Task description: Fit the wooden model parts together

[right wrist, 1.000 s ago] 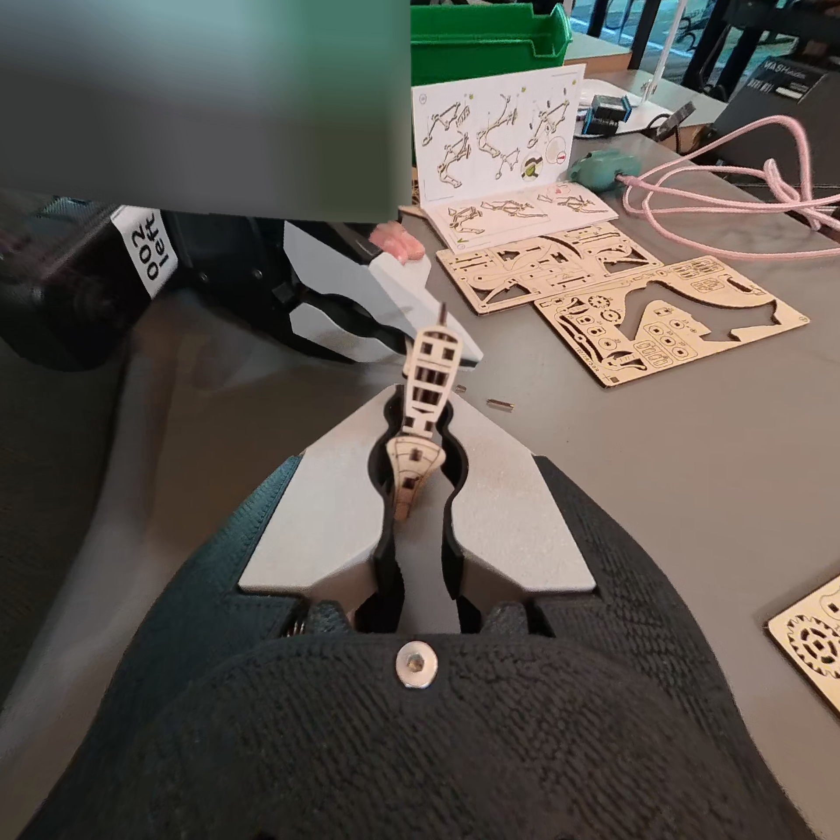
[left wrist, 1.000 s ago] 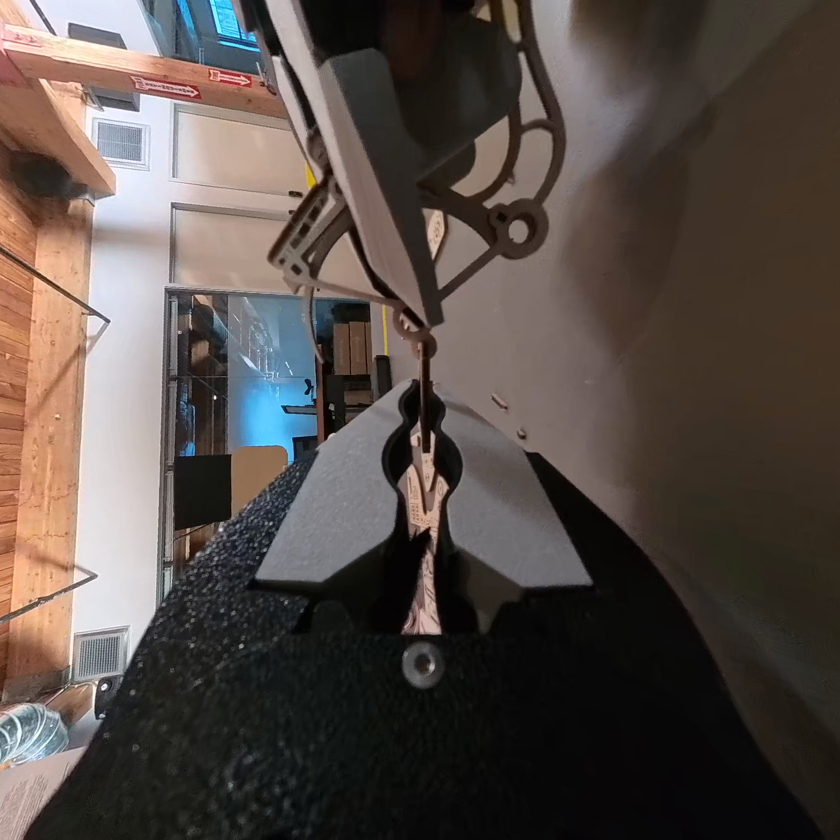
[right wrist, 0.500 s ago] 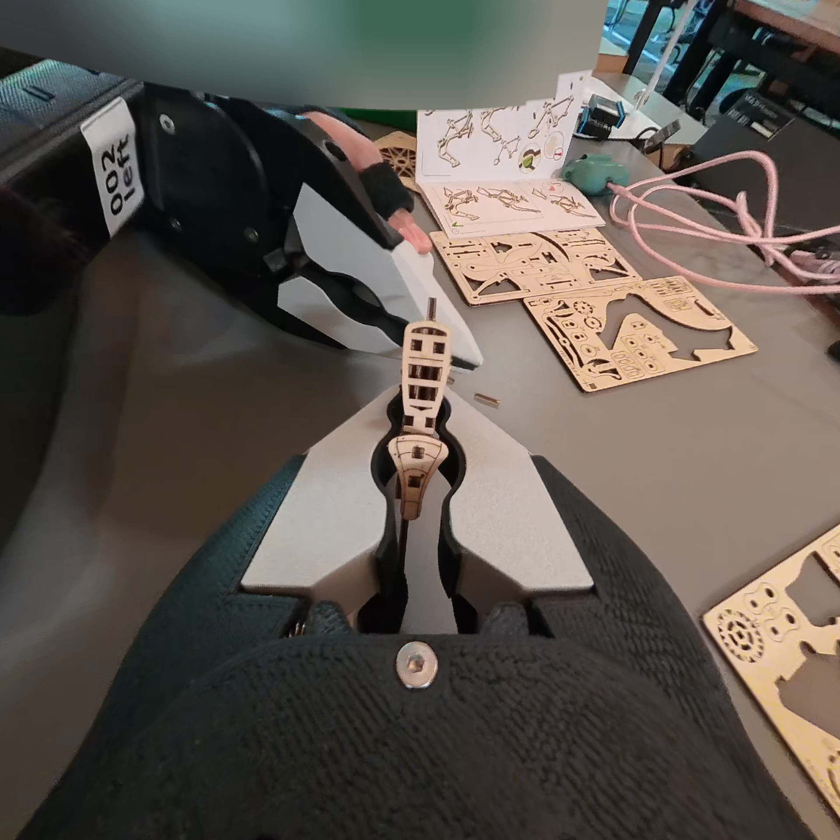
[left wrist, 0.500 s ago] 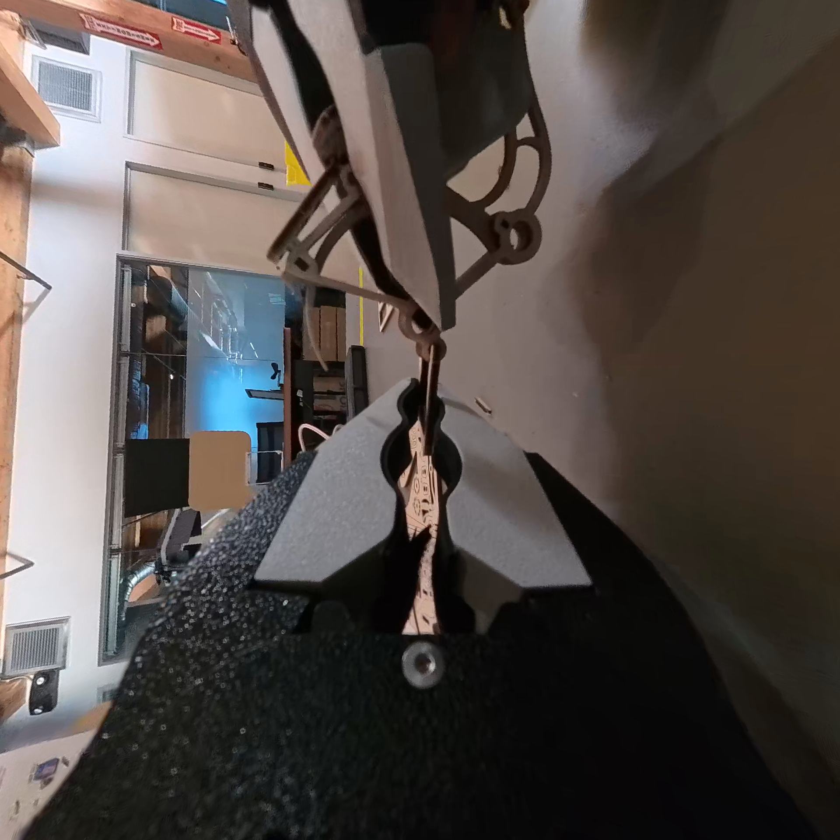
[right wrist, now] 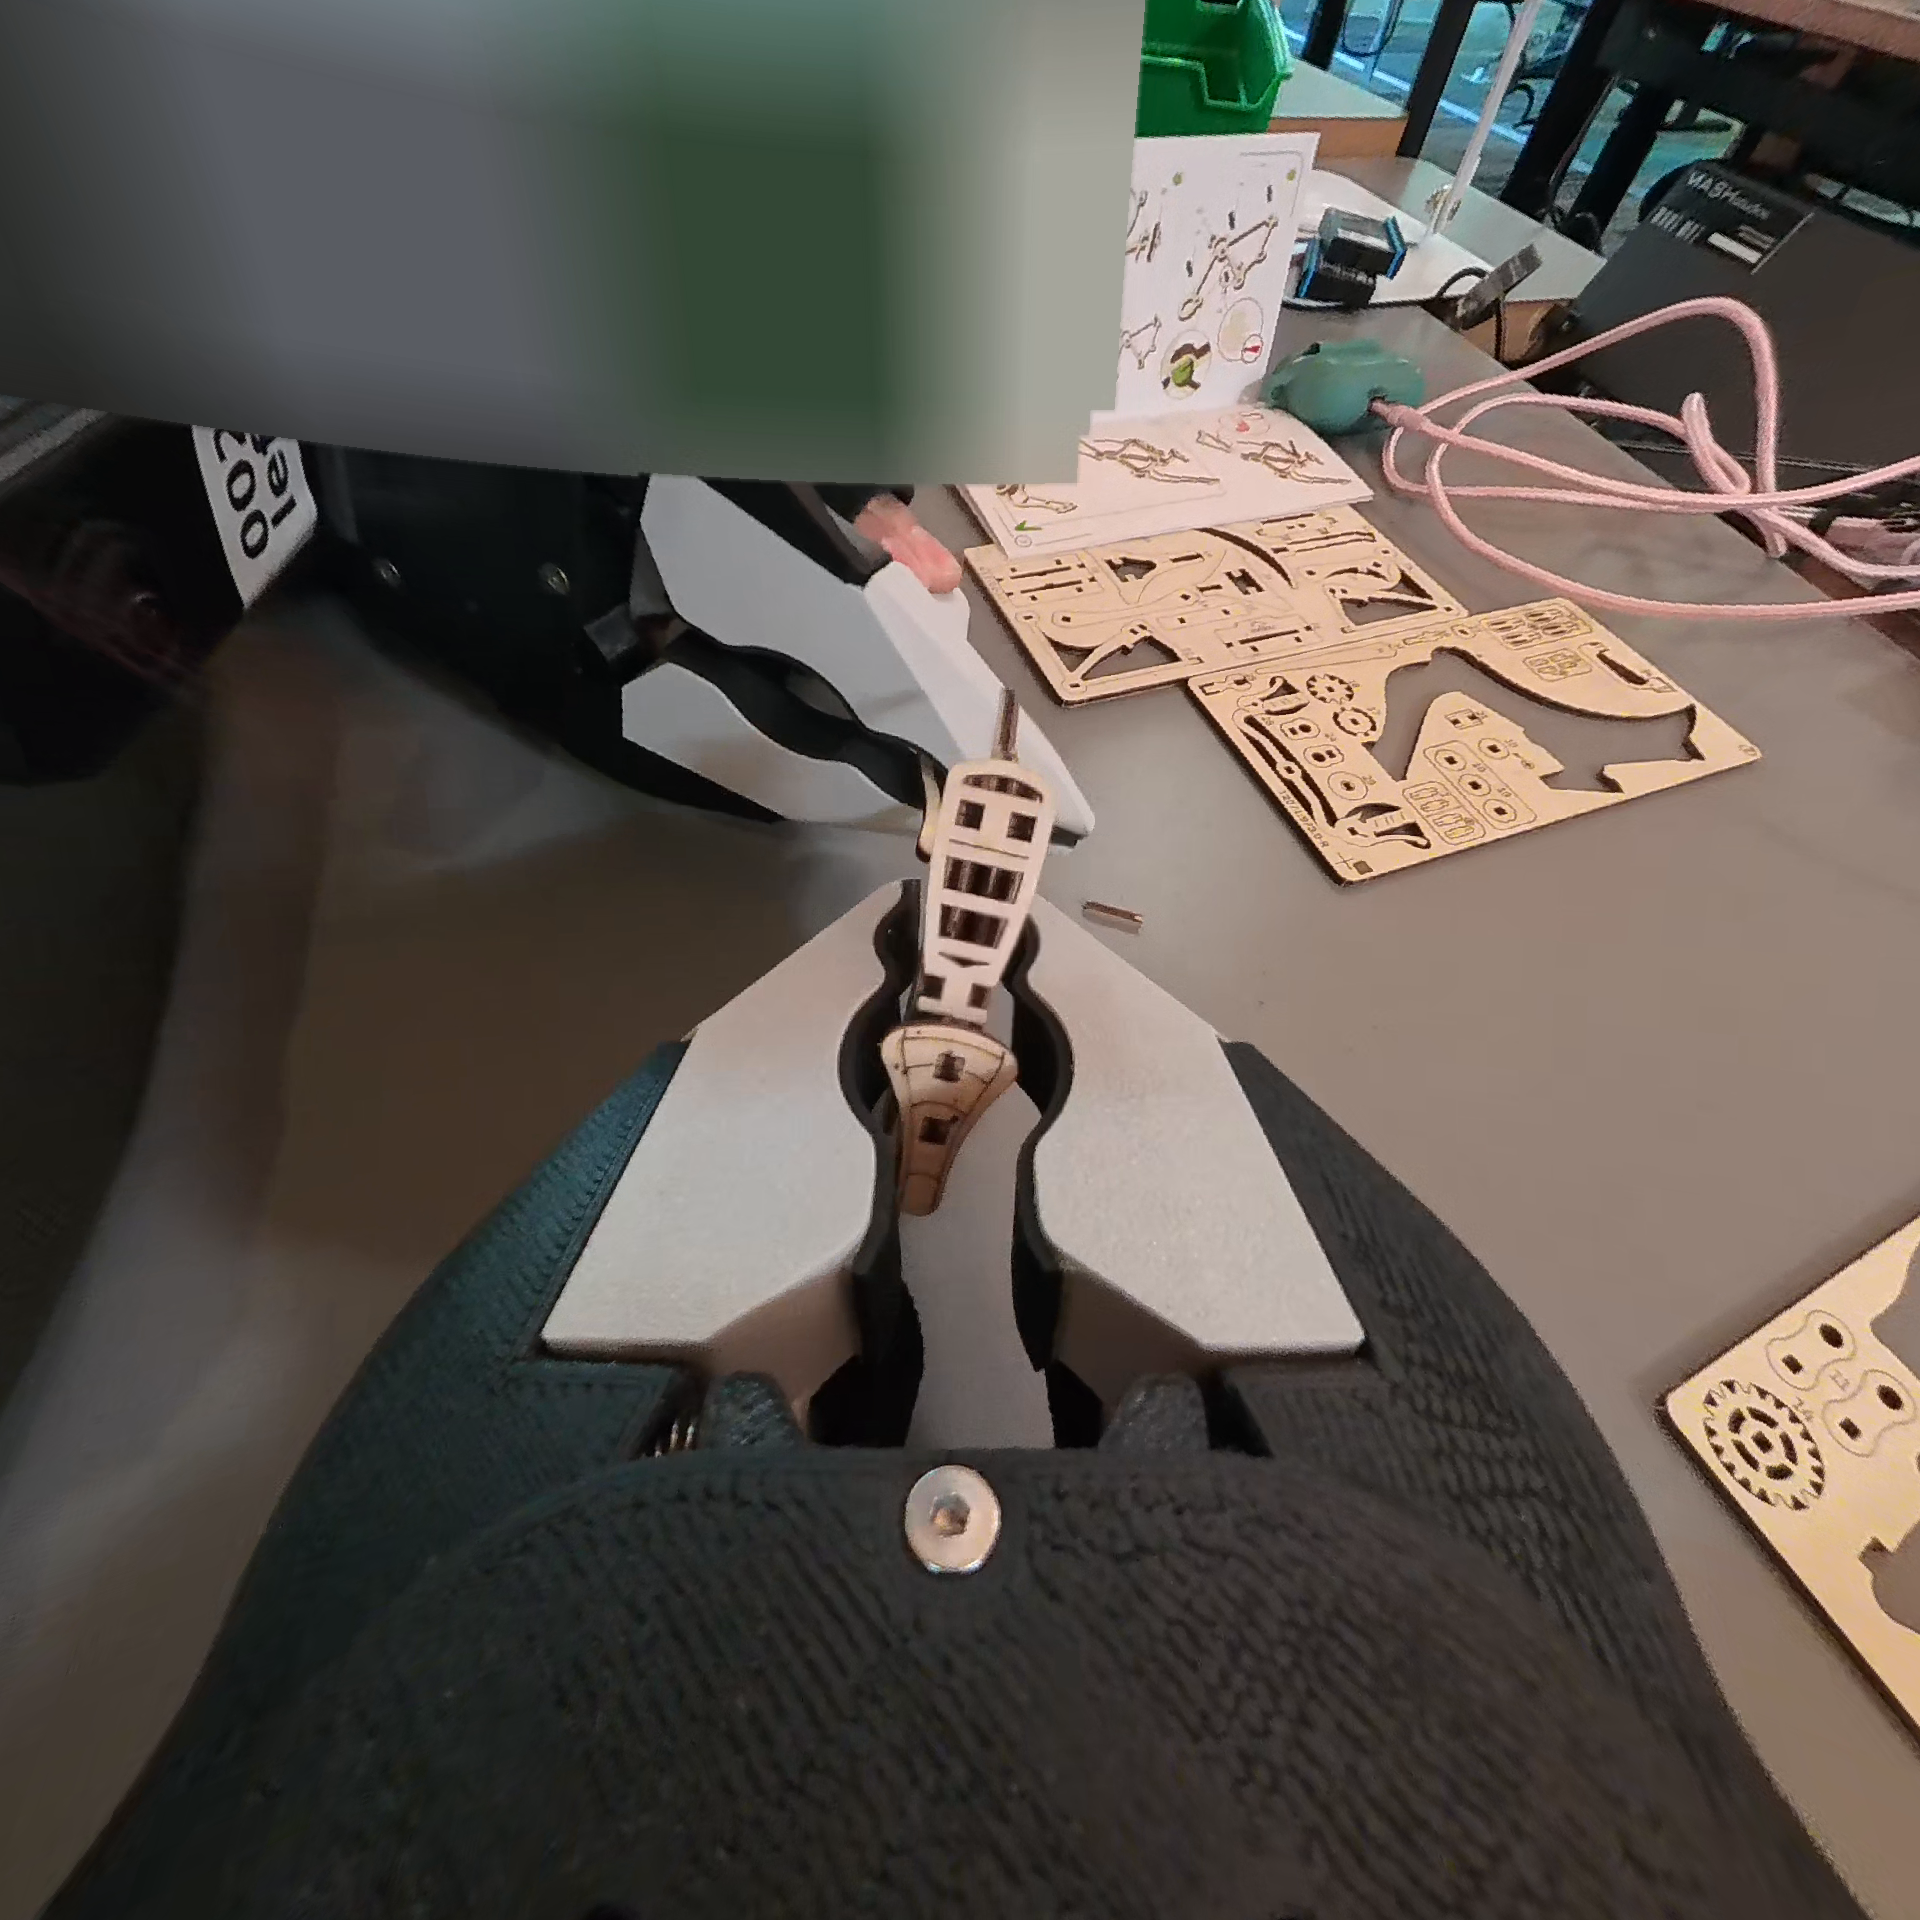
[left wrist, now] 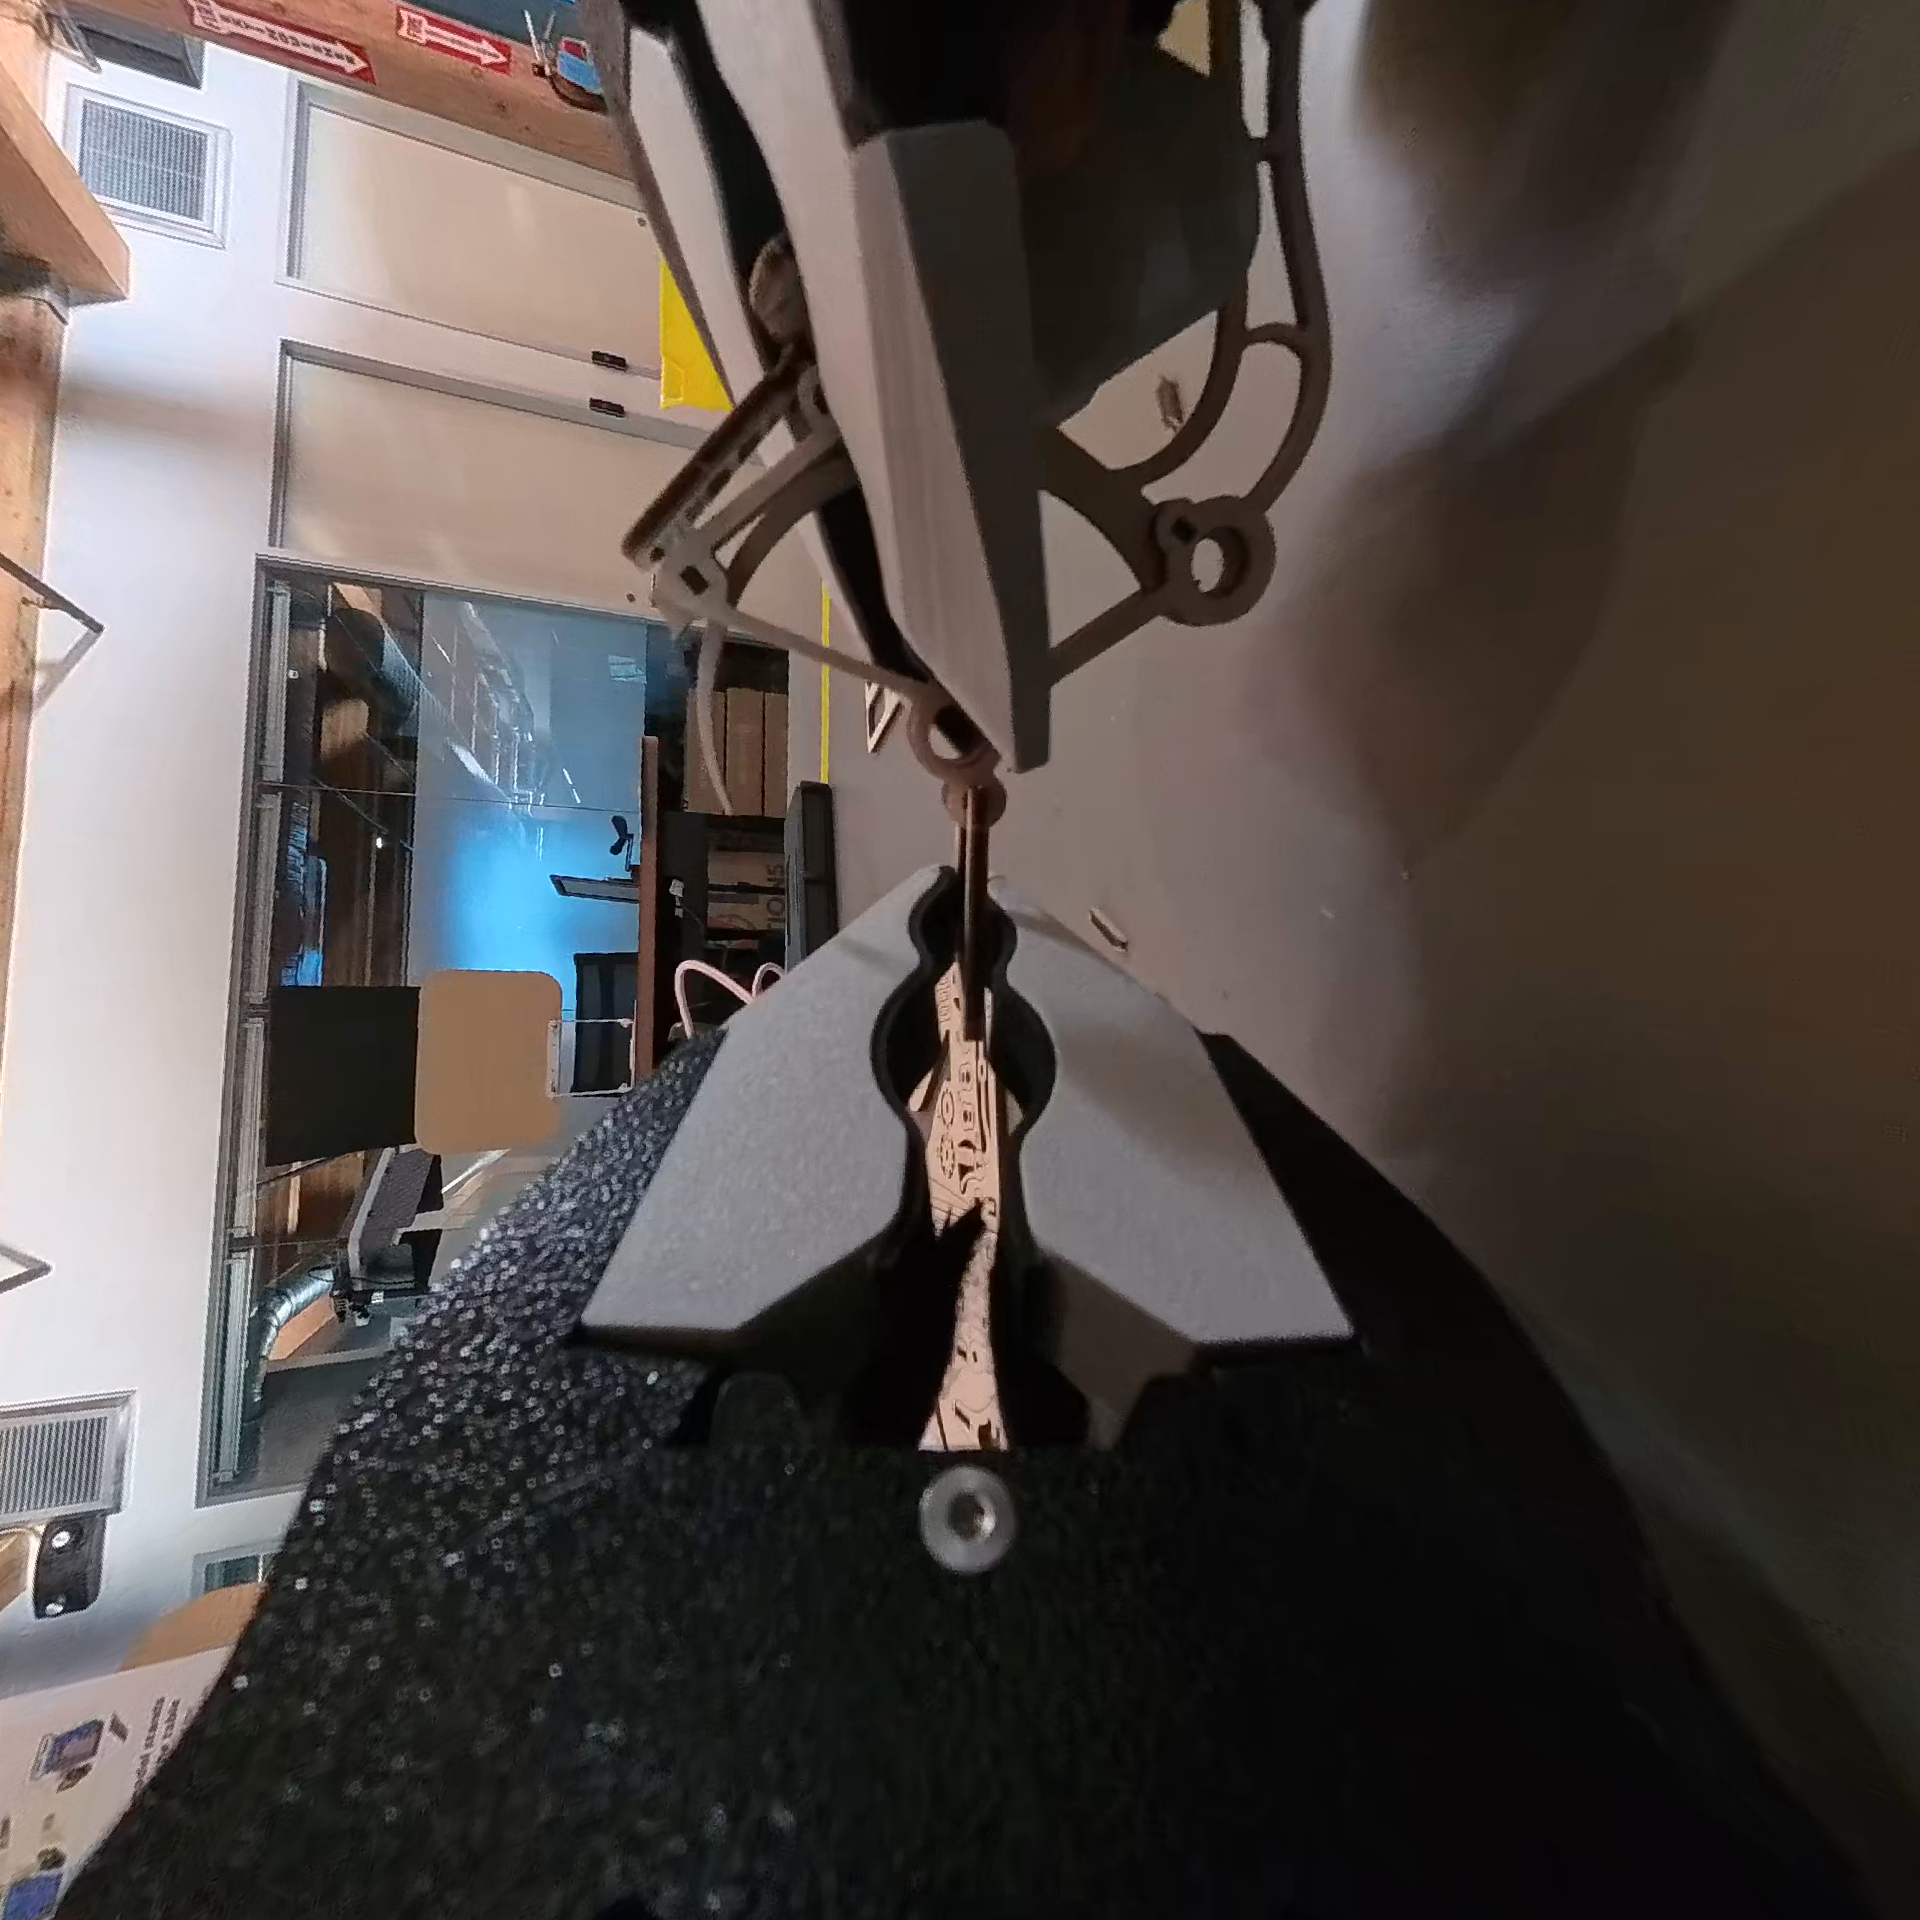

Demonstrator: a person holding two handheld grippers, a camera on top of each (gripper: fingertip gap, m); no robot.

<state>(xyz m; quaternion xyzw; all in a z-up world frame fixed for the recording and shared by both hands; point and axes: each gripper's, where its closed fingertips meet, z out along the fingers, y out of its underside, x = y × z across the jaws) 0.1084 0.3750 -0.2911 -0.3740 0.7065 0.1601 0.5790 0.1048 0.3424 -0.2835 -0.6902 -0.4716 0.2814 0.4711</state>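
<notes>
My right gripper is shut on a pale wooden model, a ladder-like frame with a small fan-shaped piece behind it. In the left wrist view this model shows as dark curved struts with rings, held under the right gripper. My left gripper is shut on a thin wooden pin. The pin's tip sits at a small ring on the model's lower end. In the right wrist view the left gripper lies just behind the model, with the pin sticking up.
Two cut-out wooden part sheets lie on the grey table at the back right, a third sheet at the right edge. An instruction booklet, a pink cable and a green bin are farther back. A loose pin lies near the grippers.
The two grippers stay tip to tip, and both views have swung a little. The pin's tip has moved up to the model's small ring.
</notes>
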